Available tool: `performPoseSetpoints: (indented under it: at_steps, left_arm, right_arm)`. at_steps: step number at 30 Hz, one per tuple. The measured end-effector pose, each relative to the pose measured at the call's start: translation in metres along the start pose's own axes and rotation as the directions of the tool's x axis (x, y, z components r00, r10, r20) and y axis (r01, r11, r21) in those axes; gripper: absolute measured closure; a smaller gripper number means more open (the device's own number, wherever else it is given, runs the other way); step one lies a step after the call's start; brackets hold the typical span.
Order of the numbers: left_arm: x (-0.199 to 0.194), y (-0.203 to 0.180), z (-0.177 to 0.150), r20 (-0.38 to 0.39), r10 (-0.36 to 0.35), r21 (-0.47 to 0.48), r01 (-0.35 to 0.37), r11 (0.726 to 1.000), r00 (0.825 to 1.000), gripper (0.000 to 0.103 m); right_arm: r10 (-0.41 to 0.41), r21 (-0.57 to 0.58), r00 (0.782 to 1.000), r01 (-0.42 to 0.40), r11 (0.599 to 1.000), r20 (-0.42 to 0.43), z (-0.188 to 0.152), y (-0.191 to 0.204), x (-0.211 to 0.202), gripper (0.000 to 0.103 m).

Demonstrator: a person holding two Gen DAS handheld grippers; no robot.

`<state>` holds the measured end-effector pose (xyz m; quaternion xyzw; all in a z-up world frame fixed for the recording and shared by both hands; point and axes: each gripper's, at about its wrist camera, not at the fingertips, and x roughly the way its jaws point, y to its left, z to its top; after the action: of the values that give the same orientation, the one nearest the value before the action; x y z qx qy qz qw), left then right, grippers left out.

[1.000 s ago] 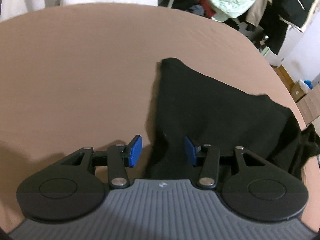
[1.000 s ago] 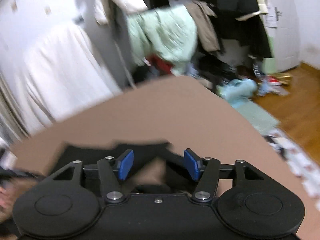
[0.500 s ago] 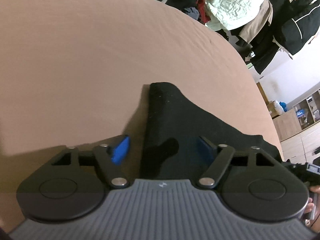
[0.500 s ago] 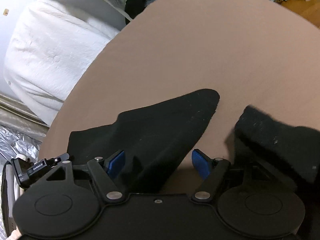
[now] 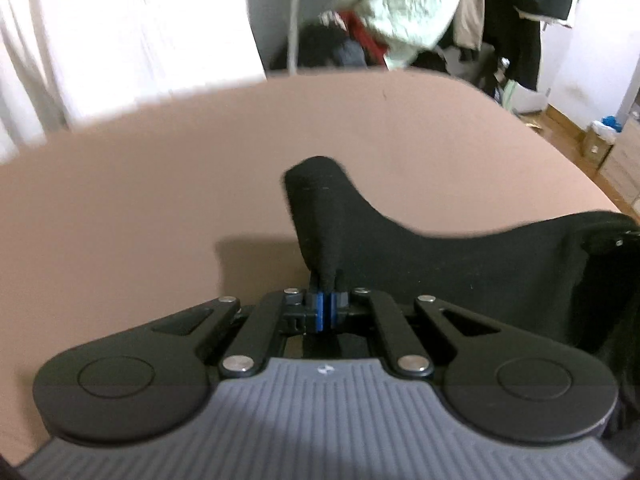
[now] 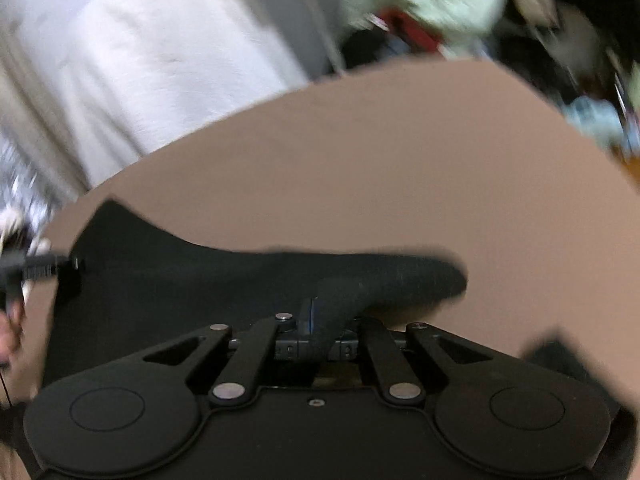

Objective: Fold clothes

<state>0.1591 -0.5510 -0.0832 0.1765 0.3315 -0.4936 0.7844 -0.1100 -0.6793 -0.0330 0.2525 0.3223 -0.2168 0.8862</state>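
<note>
A black garment [image 5: 460, 264] lies over a brown-covered surface [image 5: 160, 208]. My left gripper [image 5: 325, 307] is shut on one corner of it, and the pinched cloth stands up in a hump above the blue pads. My right gripper [image 6: 316, 326] is shut on another corner of the same garment [image 6: 180, 280], which stretches away to the left in the right wrist view. The garment sags between the two held corners. The left gripper's edge [image 6: 38, 268] shows at the far left of the right wrist view.
White curtains [image 5: 112, 36] hang behind the surface. A rack of hanging clothes, with a pale green jacket [image 5: 400, 4], stands at the back right. Boxes and a wooden floor [image 5: 592, 148] lie to the right. A loose black piece [image 6: 560, 356] lies at the right.
Both grippers have closed on the garment's corners and lifted them. Both views have tilted up from the surface toward the room.
</note>
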Motion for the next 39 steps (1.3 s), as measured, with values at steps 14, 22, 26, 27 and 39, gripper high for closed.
performPoseSetpoints:
  at_steps: [14, 22, 26, 27, 39]
  left_arm:
    - [-0.060, 0.122, 0.147, 0.190, 0.358, -0.158, -0.331, 0.930, 0.914, 0.091]
    - [-0.025, 0.163, 0.050, 0.002, 0.272, -0.350, -0.254, 0.902, 0.962, 0.053]
    - [-0.020, 0.143, 0.017, -0.015, 0.224, -0.300, -0.218, 0.929, 0.975, 0.053]
    - [-0.018, 0.138, 0.009, -0.020, 0.211, -0.288, -0.208, 0.935, 0.977, 0.053]
    - [-0.032, 0.099, -0.078, -0.059, 0.124, -0.183, -0.133, 0.974, 0.991, 0.027]
  right_arm:
    - [0.023, -0.370, 0.938, 0.115, 0.922, 0.347, 0.226, 0.146, 0.048, 0.091]
    - [-0.083, -0.148, 0.976, 0.113, 0.983, 0.199, 0.138, 0.135, 0.100, 0.045]
    - [0.069, -0.121, 0.989, -0.054, 0.991, 0.128, 0.045, 0.119, 0.071, 0.045]
    - [0.110, -0.129, 0.989, -0.096, 0.987, 0.103, 0.028, 0.118, 0.066, 0.045]
    - [0.179, -0.255, 0.980, -0.197, 0.947, -0.092, -0.006, 0.118, 0.086, 0.038]
